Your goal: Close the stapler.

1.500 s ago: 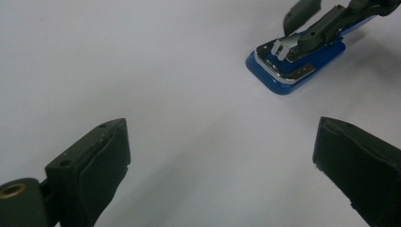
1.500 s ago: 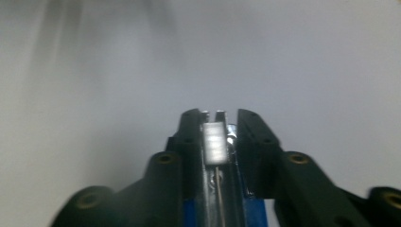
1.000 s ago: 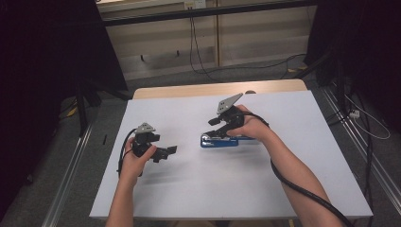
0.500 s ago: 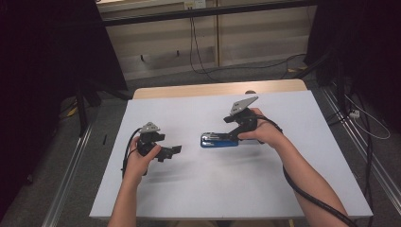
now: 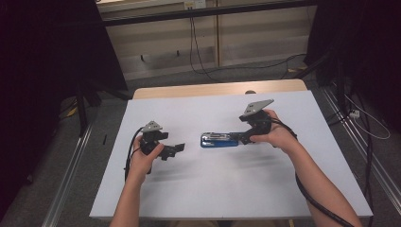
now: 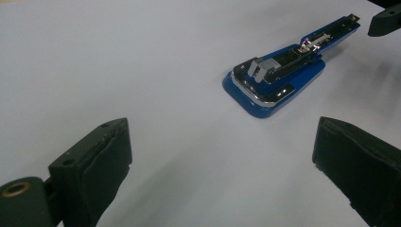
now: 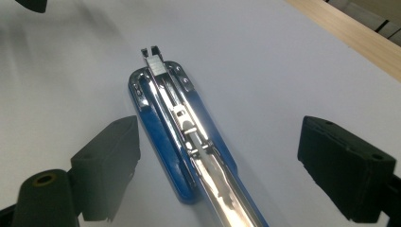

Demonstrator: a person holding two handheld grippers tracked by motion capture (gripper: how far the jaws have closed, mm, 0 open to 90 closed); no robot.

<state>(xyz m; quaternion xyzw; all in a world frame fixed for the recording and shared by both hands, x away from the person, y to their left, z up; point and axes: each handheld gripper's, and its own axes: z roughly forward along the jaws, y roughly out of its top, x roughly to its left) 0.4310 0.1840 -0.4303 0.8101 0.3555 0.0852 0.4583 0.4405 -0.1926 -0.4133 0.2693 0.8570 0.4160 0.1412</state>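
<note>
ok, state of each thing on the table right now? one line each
blue stapler: lying flat on the white table, metal staple channel exposed on top, not gripped.
right gripper: open, jaws have just been opening, one on each side of the stapler's near end, pads not pressing on it.
left gripper: open, nothing between the jaws, pointed at the stapler from a distance.

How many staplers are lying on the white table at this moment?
1. The blue stapler lies flat near the middle of the white table, between the left tool and the right tool, whose jaws stand open on either side of its near end.
</note>
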